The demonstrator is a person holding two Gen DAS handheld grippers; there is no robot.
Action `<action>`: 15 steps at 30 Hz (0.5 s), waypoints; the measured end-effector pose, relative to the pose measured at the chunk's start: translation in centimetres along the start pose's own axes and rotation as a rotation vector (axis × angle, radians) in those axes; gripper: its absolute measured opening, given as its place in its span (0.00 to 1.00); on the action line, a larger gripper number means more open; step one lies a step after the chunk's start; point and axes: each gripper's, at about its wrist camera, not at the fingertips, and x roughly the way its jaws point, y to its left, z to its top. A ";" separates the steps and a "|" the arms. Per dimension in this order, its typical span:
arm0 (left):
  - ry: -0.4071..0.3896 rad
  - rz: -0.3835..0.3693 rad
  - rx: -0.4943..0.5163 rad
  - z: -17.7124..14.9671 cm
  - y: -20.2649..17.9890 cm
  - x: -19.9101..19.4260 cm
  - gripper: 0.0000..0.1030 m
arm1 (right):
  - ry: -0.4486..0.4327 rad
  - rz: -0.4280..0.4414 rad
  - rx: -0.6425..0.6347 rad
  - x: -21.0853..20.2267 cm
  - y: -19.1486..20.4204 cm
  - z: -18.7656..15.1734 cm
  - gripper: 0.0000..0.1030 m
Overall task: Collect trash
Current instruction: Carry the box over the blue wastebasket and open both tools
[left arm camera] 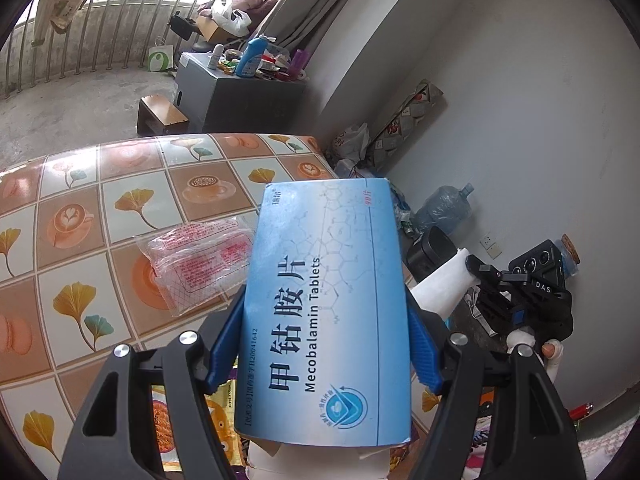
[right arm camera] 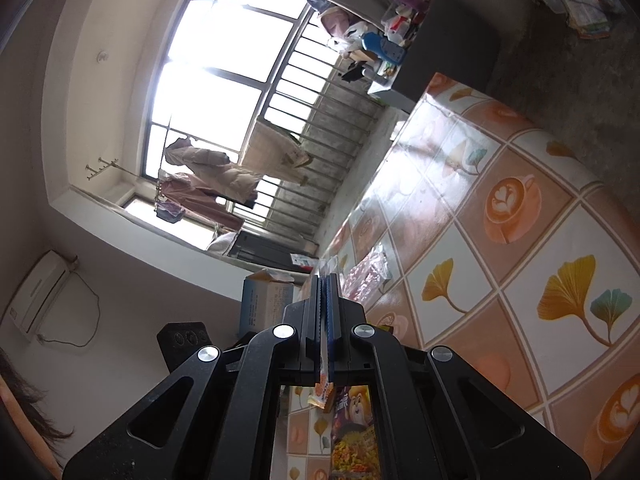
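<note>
My left gripper (left arm camera: 324,300) is shut on a blue tablet box (left arm camera: 328,320), its blue pads pressing both long sides, and holds it above the table. The same box (right arm camera: 264,304) shows in the right wrist view. My right gripper (right arm camera: 326,280) is shut on a thin wrapper (right arm camera: 325,390), seen edge-on with its orange end hanging behind the fingers. In the left wrist view the right gripper (left arm camera: 474,266) hovers off the table's right edge with a white piece (left arm camera: 440,284) sticking out of it. A clear plastic wrapper with red print (left arm camera: 196,264) (right arm camera: 368,276) lies on the table.
The table wears a tiled cloth (left arm camera: 80,208) with coffee cups and leaves. Printed snack packets (right arm camera: 352,436) lie near me. On the floor to the right stand a black bin (left arm camera: 430,250) and a water jug (left arm camera: 444,208). Beyond are a grey cabinet (left arm camera: 236,92) and a wooden stool (left arm camera: 160,116).
</note>
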 end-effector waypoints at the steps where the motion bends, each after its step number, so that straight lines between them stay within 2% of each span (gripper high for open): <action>1: -0.001 -0.004 -0.003 -0.1 -0.1 0.0 0.67 | -0.008 0.002 -0.003 -0.2 0.1 0.0 0.01; 15: -0.020 -0.037 0.017 0.5 -2.7 0.2 0.67 | -0.110 -0.002 -0.011 -3.6 -0.2 0.6 0.01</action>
